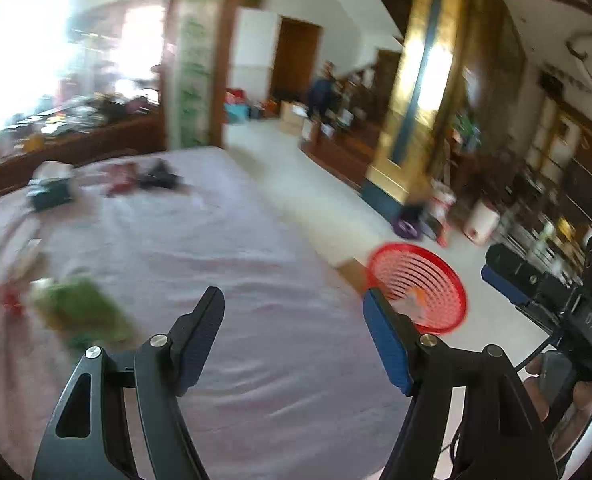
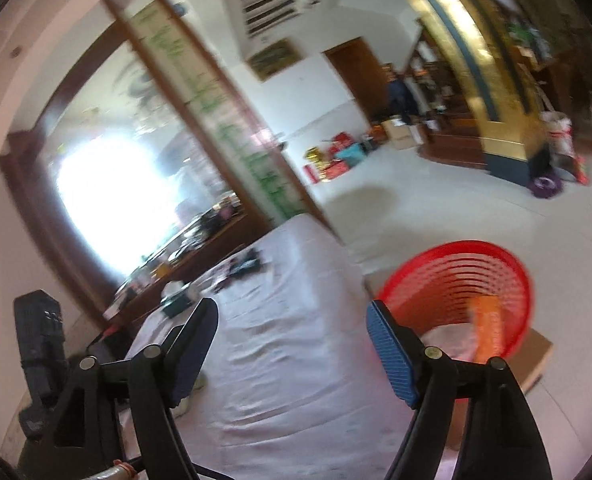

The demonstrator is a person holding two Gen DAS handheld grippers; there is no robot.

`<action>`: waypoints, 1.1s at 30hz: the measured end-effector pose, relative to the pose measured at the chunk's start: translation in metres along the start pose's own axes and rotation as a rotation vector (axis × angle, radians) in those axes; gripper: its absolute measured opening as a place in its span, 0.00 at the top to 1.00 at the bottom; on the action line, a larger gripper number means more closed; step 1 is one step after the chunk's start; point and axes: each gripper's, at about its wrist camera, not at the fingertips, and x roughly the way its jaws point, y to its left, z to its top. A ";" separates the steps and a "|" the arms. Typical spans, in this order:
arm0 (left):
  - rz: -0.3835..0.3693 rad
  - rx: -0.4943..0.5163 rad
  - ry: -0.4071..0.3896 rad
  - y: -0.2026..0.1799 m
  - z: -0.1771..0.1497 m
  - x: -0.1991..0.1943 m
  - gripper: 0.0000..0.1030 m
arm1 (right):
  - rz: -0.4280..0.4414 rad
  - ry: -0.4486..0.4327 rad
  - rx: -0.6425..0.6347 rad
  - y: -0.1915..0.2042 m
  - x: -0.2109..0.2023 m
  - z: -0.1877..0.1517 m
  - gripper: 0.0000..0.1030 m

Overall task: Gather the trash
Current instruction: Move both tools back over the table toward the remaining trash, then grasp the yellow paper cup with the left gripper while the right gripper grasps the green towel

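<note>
**Both grippers empty above the pink sheet**

The left gripper [image 1: 294, 316] is hovering over the pink sheet [image 1: 224, 248] with its fingers standing wide apart and nothing between them. The right gripper [image 2: 292, 330] is likewise gaping, holding nothing. The red basket [image 2: 459, 276] is sitting on a cardboard box [image 2: 535, 356] just beside the bed's edge, an orange packet [image 2: 489, 328] lying inside. Blurred green litter [image 1: 80, 308], possibly a wrapper, is lying on the sheet to the left.

One red basket [image 2: 455, 292], one bed [image 1: 216, 240], two open tools.
</note>
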 end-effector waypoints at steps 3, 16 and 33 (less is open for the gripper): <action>0.092 -0.045 -0.050 0.043 -0.001 -0.032 0.27 | 0.073 0.047 -0.047 0.033 0.021 -0.008 0.21; 0.342 -0.316 -0.040 0.211 -0.035 -0.060 0.27 | 0.313 0.358 -0.260 0.156 0.156 -0.067 0.21; 0.332 -0.444 0.060 0.291 -0.065 -0.026 0.27 | 0.288 0.719 -0.353 0.206 0.342 -0.126 0.21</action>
